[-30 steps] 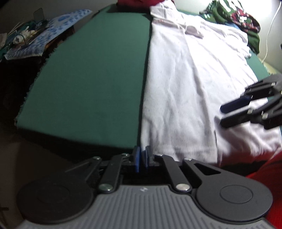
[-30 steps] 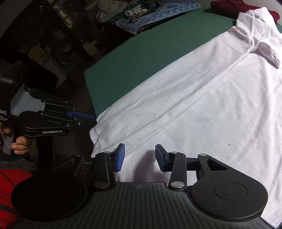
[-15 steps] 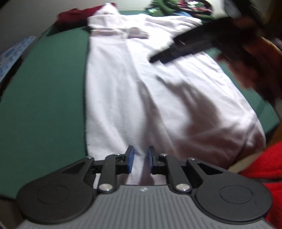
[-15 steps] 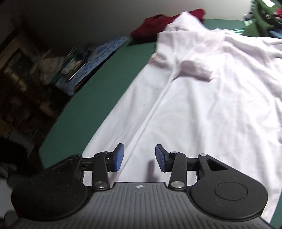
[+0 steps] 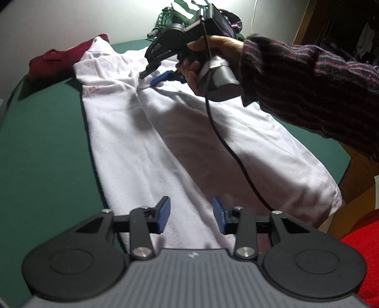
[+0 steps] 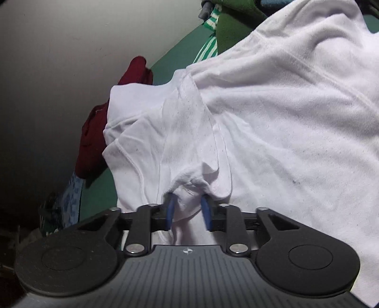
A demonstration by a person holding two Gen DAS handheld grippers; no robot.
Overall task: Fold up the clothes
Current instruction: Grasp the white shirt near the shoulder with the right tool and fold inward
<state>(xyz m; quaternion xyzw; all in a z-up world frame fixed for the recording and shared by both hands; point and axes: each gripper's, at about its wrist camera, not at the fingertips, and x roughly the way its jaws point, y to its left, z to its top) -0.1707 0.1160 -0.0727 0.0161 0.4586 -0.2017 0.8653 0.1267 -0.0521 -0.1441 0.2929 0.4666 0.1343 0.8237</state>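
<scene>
A white T-shirt (image 5: 189,132) lies lengthwise on the green table (image 5: 42,147), one side folded over along a crease. My left gripper (image 5: 191,214) is open and empty just above the shirt's near hem. My right gripper (image 5: 151,77), seen from the left wrist view, is at the far end by the folded sleeve. In the right wrist view the right gripper (image 6: 188,210) has a bunch of the white sleeve cloth (image 6: 189,187) between its blue fingers, which are partly closed around it. The shirt fills that view (image 6: 272,123).
A dark red garment (image 5: 56,61) lies at the table's far left end and also shows in the right wrist view (image 6: 94,132). A pile of green and patterned clothes (image 5: 187,11) sits at the far end. A red cloth (image 5: 362,255) is at the near right.
My left gripper let go of the hem and opened wide. My right gripper travelled up the shirt to the sleeve and closed in on its cloth.
</scene>
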